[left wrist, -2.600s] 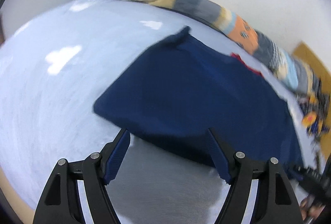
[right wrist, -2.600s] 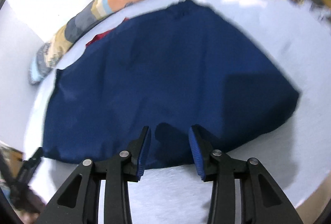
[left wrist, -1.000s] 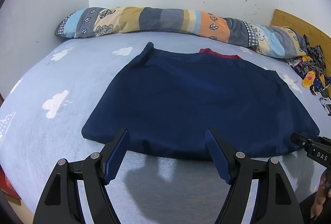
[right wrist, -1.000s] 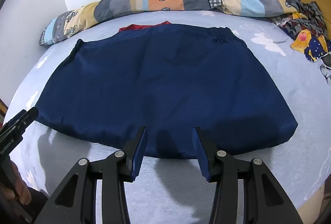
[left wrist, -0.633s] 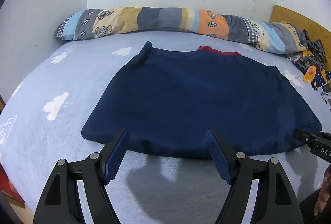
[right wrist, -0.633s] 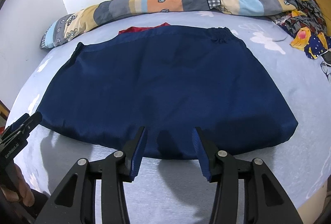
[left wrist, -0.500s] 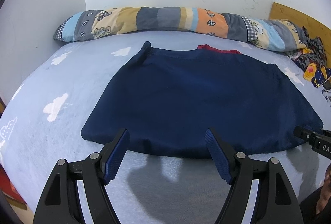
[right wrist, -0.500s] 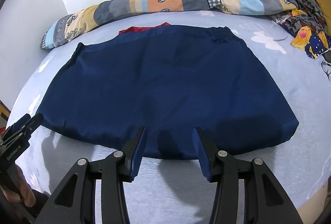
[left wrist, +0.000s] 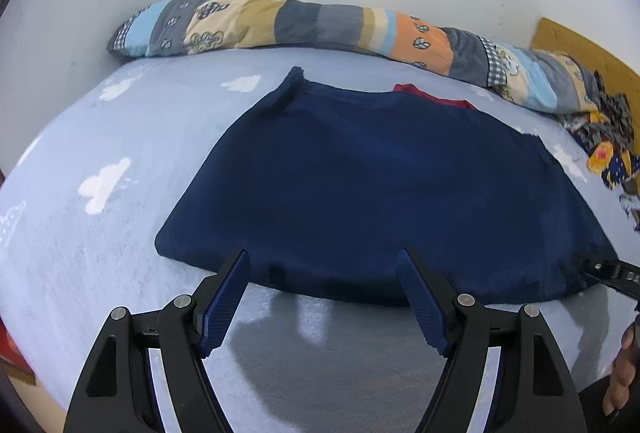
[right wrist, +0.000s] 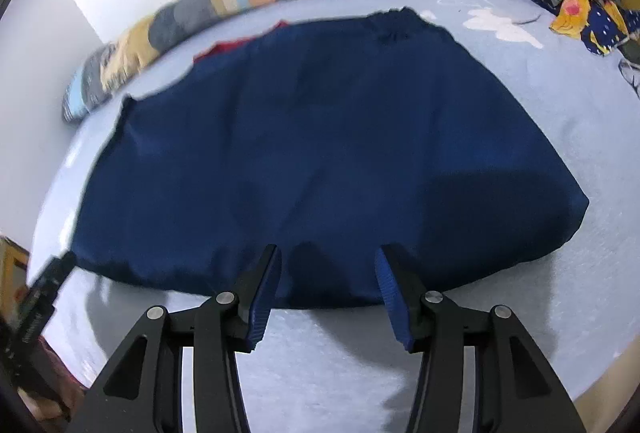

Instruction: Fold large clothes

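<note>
A large navy blue garment (left wrist: 380, 185) lies spread flat on the light blue bed (left wrist: 100, 233). A strip of red lining (left wrist: 432, 95) shows at its far edge. It also shows in the right wrist view (right wrist: 320, 153). My left gripper (left wrist: 324, 293) is open and empty, just above the garment's near hem toward its left. My right gripper (right wrist: 328, 289) is open and empty over the near hem at the middle. The tip of the right gripper shows at the right edge of the left wrist view (left wrist: 612, 271).
A long patchwork bolster (left wrist: 320, 23) lies along the white wall at the back. A pile of colourful clothes (right wrist: 580, 13) sits at the far right by a wooden headboard (left wrist: 580, 45). White clouds are printed on the sheet (left wrist: 104, 185).
Both grippers have tilted and shifted slightly; the right wrist view has rolled so the garment looks slanted. The garment has not moved. Both grippers stay open.
</note>
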The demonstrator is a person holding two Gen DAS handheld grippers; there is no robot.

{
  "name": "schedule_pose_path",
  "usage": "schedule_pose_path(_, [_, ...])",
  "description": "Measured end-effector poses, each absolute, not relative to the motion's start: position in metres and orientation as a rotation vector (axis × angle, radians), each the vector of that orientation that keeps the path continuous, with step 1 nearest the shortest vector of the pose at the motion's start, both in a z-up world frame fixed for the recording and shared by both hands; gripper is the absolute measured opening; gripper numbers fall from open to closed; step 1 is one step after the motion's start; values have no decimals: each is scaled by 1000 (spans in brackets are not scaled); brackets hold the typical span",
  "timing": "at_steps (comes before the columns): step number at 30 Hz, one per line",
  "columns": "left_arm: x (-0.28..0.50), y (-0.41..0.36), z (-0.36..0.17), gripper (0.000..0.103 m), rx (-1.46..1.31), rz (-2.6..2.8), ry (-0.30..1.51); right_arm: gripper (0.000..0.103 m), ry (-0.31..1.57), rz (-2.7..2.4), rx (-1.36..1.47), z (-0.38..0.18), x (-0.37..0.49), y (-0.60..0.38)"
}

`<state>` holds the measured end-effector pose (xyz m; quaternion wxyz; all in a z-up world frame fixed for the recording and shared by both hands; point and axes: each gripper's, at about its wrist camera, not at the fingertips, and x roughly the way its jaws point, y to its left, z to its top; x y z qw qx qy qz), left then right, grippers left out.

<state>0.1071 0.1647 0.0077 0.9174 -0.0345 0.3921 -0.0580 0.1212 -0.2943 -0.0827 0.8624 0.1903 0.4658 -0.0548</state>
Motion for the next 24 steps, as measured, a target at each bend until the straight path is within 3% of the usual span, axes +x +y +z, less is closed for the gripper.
schedule_pose_path(6, [113,171,6,76,-120,-106,831,53,942,-126,566,-80,115,-325])
schedule_pose_path(13, [126,192,-3,76,-255,-95,875,53,798,-127,1115,-86,71,-415])
schedule_pose_path(17, [135,206,-9,76,-345,-84,909,53,764,-186,1287,-98,45,-434])
schedule_pose_path(24, [143,214,-12,76,-385,-84,914,53,817,-226,1270,-105,31,-451])
